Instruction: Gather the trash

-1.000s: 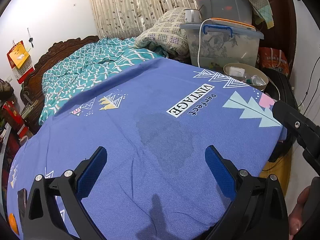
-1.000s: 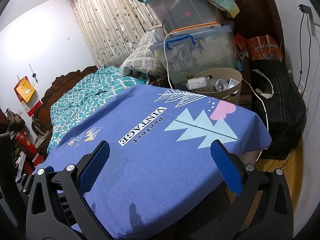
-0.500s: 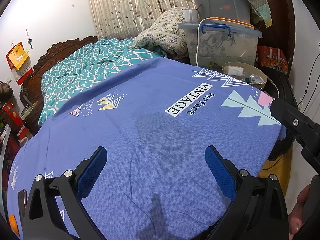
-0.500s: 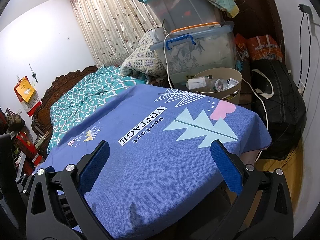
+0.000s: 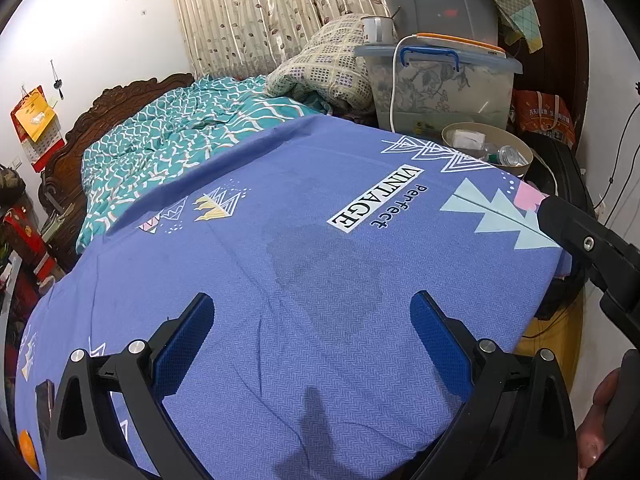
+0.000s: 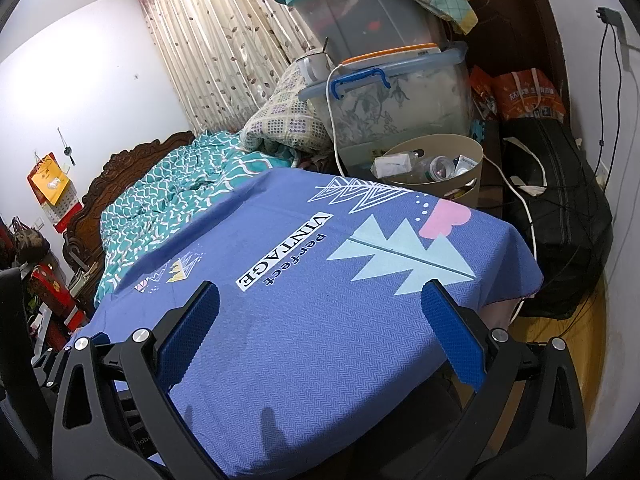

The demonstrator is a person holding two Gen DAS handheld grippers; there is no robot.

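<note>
- Blue cloth (image 5: 320,280) covers the table, bare beneath both grippers.
- Left gripper (image 5: 312,336): jaws apart, empty.
- Right gripper (image 6: 320,320): jaws apart, empty.
- Beige bin (image 6: 460,184) holds trash (image 6: 436,166) beyond the far edge.

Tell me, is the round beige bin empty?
No, the round beige plastic bin already holds a clear plastic bottle and white paper scraps.

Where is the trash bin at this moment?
The bin stands beyond the far right corner of the blue cloth, below the clear storage box; the left view shows it at upper right.
</note>
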